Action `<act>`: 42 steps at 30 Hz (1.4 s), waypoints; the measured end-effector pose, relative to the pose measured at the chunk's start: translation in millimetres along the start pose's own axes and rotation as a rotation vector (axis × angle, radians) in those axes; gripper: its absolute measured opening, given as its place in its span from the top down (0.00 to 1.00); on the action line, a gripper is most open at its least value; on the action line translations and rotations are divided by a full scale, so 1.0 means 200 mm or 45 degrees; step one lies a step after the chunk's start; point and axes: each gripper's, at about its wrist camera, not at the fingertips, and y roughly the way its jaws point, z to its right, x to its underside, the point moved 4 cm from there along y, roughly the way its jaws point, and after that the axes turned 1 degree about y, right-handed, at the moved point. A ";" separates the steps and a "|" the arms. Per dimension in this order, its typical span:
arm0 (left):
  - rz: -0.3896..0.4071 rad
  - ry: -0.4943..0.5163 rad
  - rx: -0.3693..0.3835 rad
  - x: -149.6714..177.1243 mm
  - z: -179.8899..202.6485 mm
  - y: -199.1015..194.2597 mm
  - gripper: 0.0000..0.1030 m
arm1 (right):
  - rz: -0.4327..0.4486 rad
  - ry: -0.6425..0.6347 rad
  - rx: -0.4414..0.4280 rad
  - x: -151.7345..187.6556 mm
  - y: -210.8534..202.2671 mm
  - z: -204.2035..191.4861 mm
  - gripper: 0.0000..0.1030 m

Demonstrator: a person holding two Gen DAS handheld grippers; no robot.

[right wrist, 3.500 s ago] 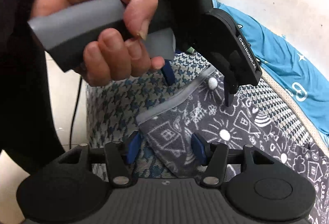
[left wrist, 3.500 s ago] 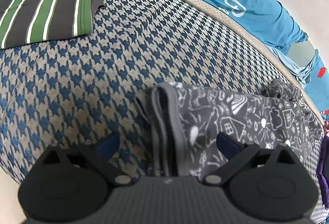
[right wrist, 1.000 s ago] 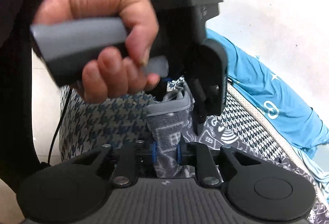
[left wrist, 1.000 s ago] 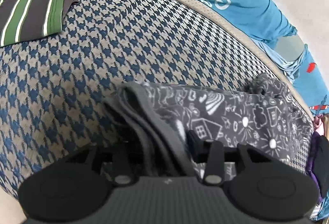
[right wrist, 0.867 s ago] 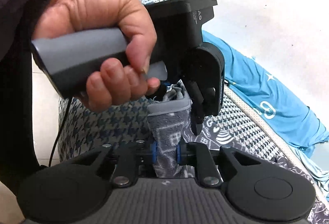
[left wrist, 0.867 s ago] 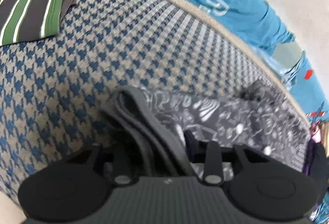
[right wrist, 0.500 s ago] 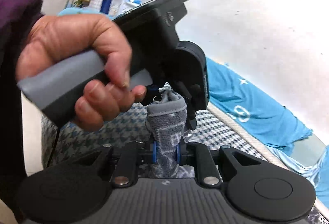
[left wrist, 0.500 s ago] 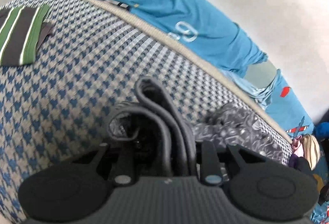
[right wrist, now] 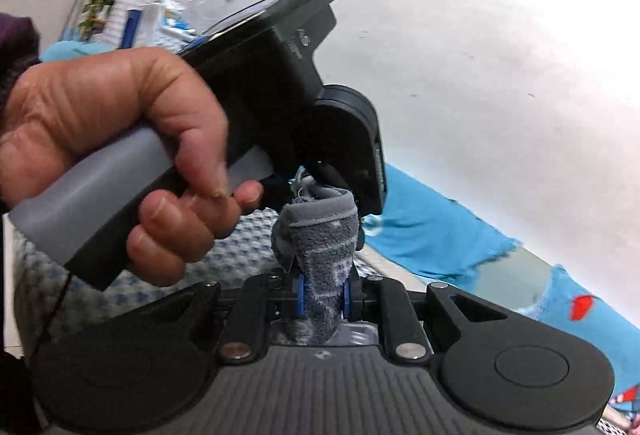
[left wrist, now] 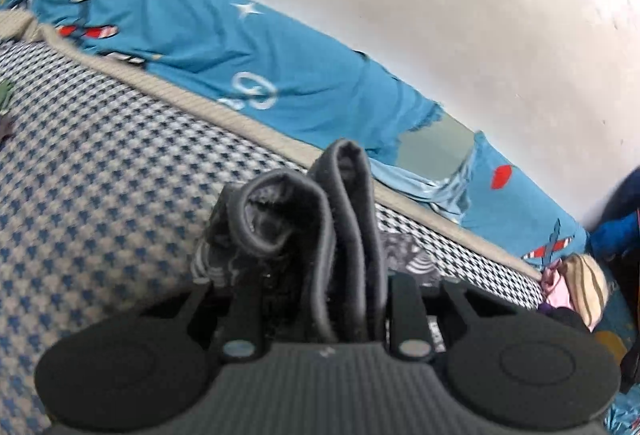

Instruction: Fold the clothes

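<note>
Grey garment hangs pinched in both left gripper and right gripper, above houndstooth cushion.

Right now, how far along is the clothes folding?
Midway, apparently. In hand: both the left gripper and right gripper are shut on the grey printed garment, bunched and lifted above the houndstooth cushion. Its fold looks unfinished. Left: laying it flat, plus possibly the blue printed fabric behind. No finished pile is clearly visible.

grey doodle-print garment; blue houndstooth cover
</note>
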 end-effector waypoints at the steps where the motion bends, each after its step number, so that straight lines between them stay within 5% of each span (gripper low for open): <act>1: -0.005 0.009 -0.001 -0.01 0.04 0.02 0.79 | -0.002 0.005 0.018 0.01 -0.01 0.04 0.85; 13: -0.092 0.139 0.015 -0.08 0.53 0.35 0.78 | -0.068 0.159 0.183 0.16 0.03 0.53 0.85; 19: -0.141 0.144 0.059 -0.08 0.67 0.53 0.68 | -0.161 0.255 0.224 0.28 0.09 0.69 0.85; 30: -0.177 0.043 0.150 -0.03 0.67 0.69 0.30 | -0.305 0.315 0.245 0.42 0.24 0.79 0.86; 37: -0.145 0.030 0.130 -0.07 0.61 0.61 0.30 | -0.477 0.635 0.249 0.58 0.29 0.90 0.85; 42: -0.154 0.040 0.097 -0.05 0.50 0.55 0.29 | -0.509 0.796 0.300 0.62 0.27 0.98 0.68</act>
